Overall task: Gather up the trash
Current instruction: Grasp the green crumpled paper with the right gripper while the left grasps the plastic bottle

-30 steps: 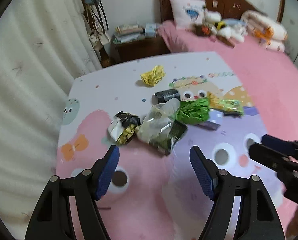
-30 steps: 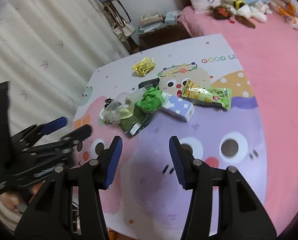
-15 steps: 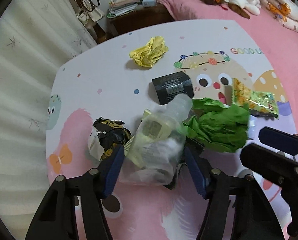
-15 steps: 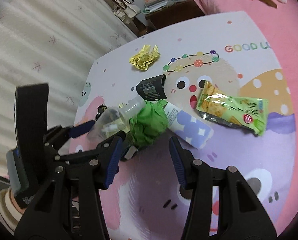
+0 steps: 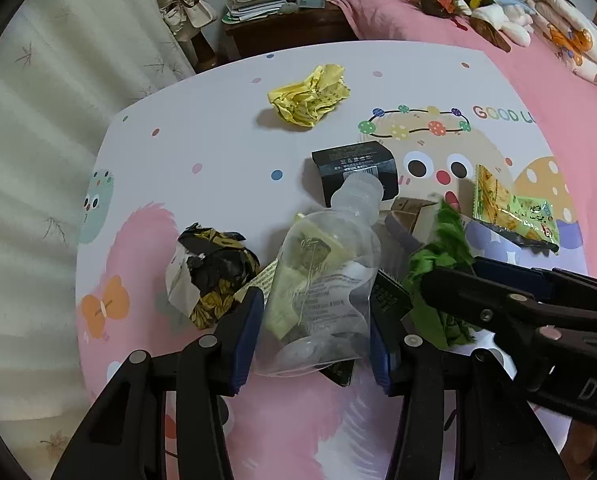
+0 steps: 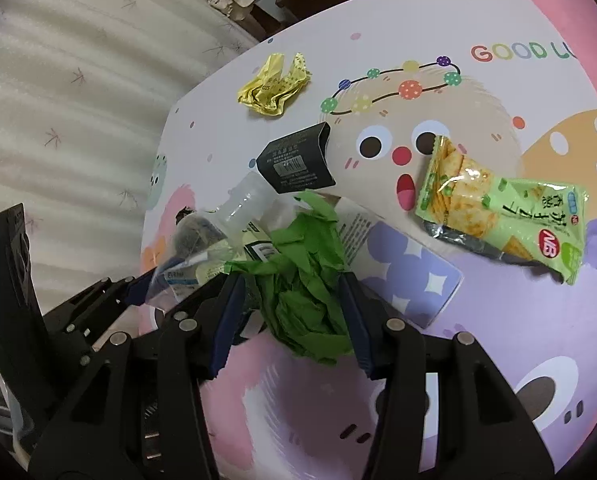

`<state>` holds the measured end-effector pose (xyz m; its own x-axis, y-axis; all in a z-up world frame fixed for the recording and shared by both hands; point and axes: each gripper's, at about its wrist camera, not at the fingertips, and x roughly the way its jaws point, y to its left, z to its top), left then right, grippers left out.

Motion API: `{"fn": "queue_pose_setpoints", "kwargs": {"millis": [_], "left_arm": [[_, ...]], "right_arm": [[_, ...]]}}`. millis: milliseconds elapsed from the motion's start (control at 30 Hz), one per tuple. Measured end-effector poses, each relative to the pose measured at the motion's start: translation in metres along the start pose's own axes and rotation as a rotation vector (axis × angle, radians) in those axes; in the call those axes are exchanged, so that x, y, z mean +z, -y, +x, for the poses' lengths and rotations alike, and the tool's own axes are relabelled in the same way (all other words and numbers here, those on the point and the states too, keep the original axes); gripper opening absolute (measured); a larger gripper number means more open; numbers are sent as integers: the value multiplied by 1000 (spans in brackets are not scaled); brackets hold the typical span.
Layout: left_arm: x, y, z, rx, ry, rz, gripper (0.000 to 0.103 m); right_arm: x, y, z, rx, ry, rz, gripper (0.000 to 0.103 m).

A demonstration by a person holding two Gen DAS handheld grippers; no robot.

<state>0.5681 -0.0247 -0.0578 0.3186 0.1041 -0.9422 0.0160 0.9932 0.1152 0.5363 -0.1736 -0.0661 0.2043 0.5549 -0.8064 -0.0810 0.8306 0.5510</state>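
Trash lies piled on a cartoon play mat (image 5: 218,140). My left gripper (image 5: 314,308) has both pads against the sides of a clear plastic bottle (image 5: 326,272), which lies on a dark flat packet (image 5: 386,292). My right gripper (image 6: 290,284) is open and straddles a crumpled green paper (image 6: 302,288) just right of the bottle (image 6: 234,208). A black-and-gold crumpled wrapper (image 5: 212,268) sits to the left. Farther off are a black box (image 6: 296,160), a yellow paper ball (image 6: 274,86), a green cracker packet (image 6: 498,208) and a purple carton (image 6: 406,276).
A pale curtain (image 5: 38,160) hangs along the mat's left edge. Behind the mat stands a dark nightstand (image 5: 282,28) stacked with papers. The pink bedding (image 5: 558,92) at the right carries soft toys and pillows. The two grippers work close side by side.
Both grippers have come forward and down into the pile. The left fingers have narrowed onto the bottle. The right fingers keep the same gap and now flank the green paper.
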Motion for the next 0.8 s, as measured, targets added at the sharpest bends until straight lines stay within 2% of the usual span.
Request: {"fn": "queue_pose_setpoints", "kwargs": {"millis": [367, 600, 633, 667, 800], "left_arm": [[-31, -24, -36, -40, 53, -101, 48], [-62, -48, -63, -63, 86, -197, 48], [-67, -53, -66, -65, 89, -210, 48], [-73, -57, -70, -68, 94, -225, 47], [-90, -68, -78, -91, 100, -260, 47]], "right_arm": [[-23, 7, 2, -14, -63, -71, 47], [-34, 0, 21, -101, -64, -155, 47], [-36, 0, 22, -120, -58, -168, 45], [-38, -1, 23, -134, -53, -183, 35], [-46, -9, 17, -137, -23, -224, 28]]}}
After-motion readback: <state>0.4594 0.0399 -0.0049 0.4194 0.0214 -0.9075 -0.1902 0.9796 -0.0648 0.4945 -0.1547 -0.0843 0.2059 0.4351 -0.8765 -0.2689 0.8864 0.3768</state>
